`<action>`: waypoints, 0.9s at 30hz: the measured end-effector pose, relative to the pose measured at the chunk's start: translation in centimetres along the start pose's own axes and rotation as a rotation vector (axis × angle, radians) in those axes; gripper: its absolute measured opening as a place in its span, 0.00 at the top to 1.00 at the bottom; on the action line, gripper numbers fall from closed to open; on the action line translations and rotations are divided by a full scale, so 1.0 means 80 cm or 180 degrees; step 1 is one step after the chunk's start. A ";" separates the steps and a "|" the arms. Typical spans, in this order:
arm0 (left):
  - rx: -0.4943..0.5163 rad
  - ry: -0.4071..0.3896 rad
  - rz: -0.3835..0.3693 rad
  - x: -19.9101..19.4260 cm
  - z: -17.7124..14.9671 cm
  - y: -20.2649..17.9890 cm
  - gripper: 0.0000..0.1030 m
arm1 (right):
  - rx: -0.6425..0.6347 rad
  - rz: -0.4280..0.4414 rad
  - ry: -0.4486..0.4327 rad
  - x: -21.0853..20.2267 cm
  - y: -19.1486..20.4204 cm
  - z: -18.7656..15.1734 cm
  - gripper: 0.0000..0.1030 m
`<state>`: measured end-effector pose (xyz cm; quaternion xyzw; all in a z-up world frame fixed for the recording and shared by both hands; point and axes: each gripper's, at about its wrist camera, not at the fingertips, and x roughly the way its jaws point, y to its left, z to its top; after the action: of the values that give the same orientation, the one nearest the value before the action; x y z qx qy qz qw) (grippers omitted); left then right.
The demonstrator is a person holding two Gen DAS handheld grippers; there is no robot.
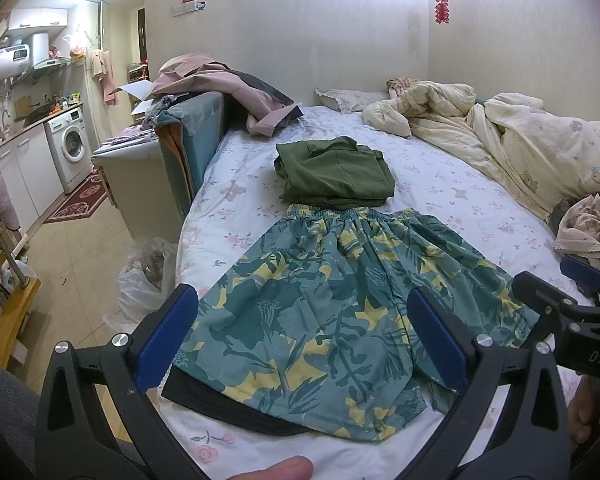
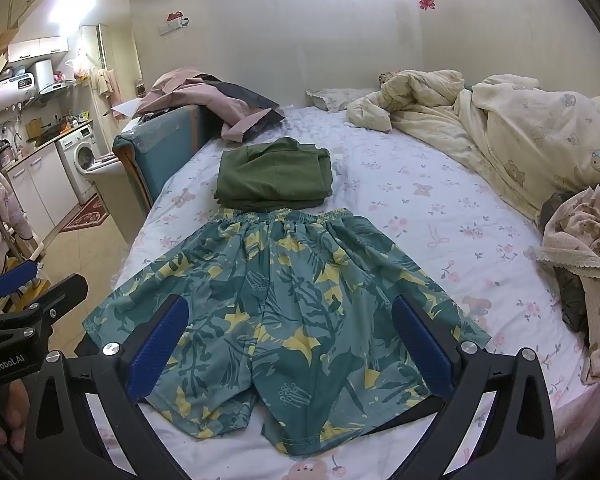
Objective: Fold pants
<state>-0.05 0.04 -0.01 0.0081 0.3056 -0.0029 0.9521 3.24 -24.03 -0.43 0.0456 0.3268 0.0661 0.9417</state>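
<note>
Teal shorts with a yellow leaf print (image 1: 332, 300) lie flat on the bed, waistband far, leg hems toward me; they also show in the right wrist view (image 2: 284, 308). A black cloth (image 1: 220, 404) lies under their near left hem. My left gripper (image 1: 304, 340) is open and empty, held above the shorts' left leg. My right gripper (image 2: 290, 344) is open and empty above the middle and right leg. The right gripper also shows at the right edge of the left wrist view (image 1: 580, 300), and the left gripper at the left edge of the right wrist view (image 2: 24, 300).
Folded green garment (image 1: 334, 172) lies just beyond the waistband. Rumpled cream quilt (image 1: 520, 140) fills the bed's right side. Pink clothes (image 1: 228, 88) drape over a teal headboard (image 1: 188, 148) at left. Plastic bag (image 1: 148, 276) on the floor by the bed. Kitchen units and washing machine (image 1: 70, 148) far left.
</note>
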 end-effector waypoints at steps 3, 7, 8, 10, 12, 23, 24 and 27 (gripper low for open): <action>0.0000 0.0000 -0.0002 0.000 0.000 0.000 0.00 | 0.0003 -0.0001 0.0001 0.000 0.000 0.000 0.00; -0.0002 -0.0001 -0.0004 0.000 0.000 0.000 0.00 | -0.0003 0.0002 0.0000 0.001 0.002 0.000 0.00; 0.0000 -0.0002 -0.0002 0.000 0.000 0.000 0.00 | -0.0001 0.0004 0.0001 0.001 0.002 0.000 0.00; 0.0001 -0.0002 -0.0003 0.000 0.000 0.000 0.00 | -0.0008 -0.0001 -0.0002 0.000 0.002 0.000 0.00; -0.0002 -0.0002 0.0000 0.000 0.000 0.000 0.00 | -0.0011 0.0000 -0.0002 0.000 0.001 0.000 0.00; -0.0005 -0.0007 0.0004 0.001 0.001 0.003 0.00 | -0.0008 -0.0001 -0.0003 0.000 0.000 0.001 0.00; -0.0004 -0.0007 0.0004 0.001 0.000 0.003 0.00 | -0.0008 0.0001 -0.0002 0.000 0.000 0.001 0.00; 0.0001 -0.0005 0.0001 0.001 0.001 0.003 0.00 | -0.0010 0.0002 -0.0001 0.000 0.001 0.000 0.00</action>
<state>0.03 0.29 0.00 0.0083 0.3049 -0.0027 0.9524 3.24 -23.98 -0.41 0.0442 0.3265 0.0669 0.9418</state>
